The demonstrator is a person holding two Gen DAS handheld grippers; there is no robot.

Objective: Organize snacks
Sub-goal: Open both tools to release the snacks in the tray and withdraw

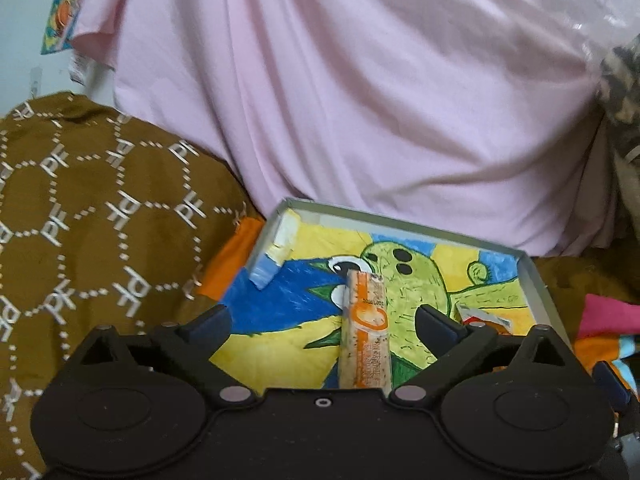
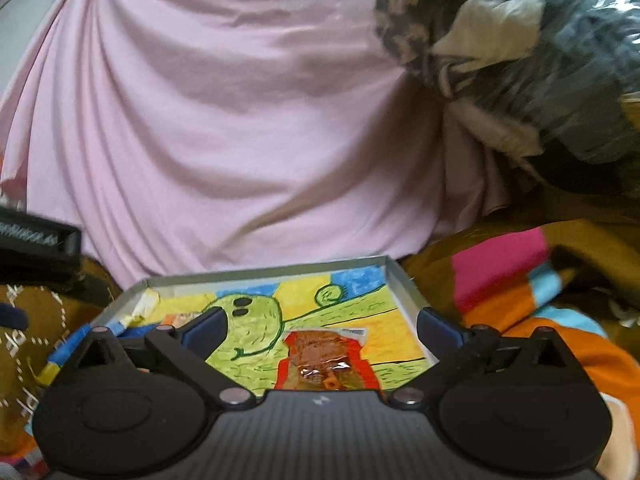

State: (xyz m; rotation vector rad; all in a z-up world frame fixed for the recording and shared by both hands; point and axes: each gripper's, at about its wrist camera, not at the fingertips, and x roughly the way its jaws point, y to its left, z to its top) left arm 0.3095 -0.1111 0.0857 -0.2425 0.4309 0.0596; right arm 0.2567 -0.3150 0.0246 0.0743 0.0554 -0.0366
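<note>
- Pink cloth [image 1: 360, 100] fills the background of both views, draped in heavy folds right behind the shallow tray [image 1: 536, 280].
- Brown fabric printed with white "PF" letters and dotted hexagons [image 1: 92, 200] lies to the tray's left; a striped pink, orange and blue cloth [image 2: 520, 280] lies to its right.
- A camouflage-patterned bundle under shiny clear plastic [image 2: 500, 48] sits at the upper right of the right wrist view.
- A dark boxy object [image 2: 40, 240] pokes in at the left edge of that view; what it is cannot be told.
- The tray has low grey walls, and its floor is a crayon-style drawing of a green cactus-like figure on yellow and blue. One left wall section looks torn or bent inwards.
- A long, narrow snack stick in an orange and speckled beige wrapper [image 1: 364, 336] lies on the tray floor, pointing away from the camera.
- A flat snack packet with red edges and a brown middle [image 2: 328, 364] lies on the tray floor nearer the right wall; its surface glints.
- The left gripper [image 1: 324, 320] is spread wide, its fingers well apart on either side of the stick and touching nothing.
- The right gripper [image 2: 322, 328] is likewise wide apart, flanking the red packet without gripping it.
</note>
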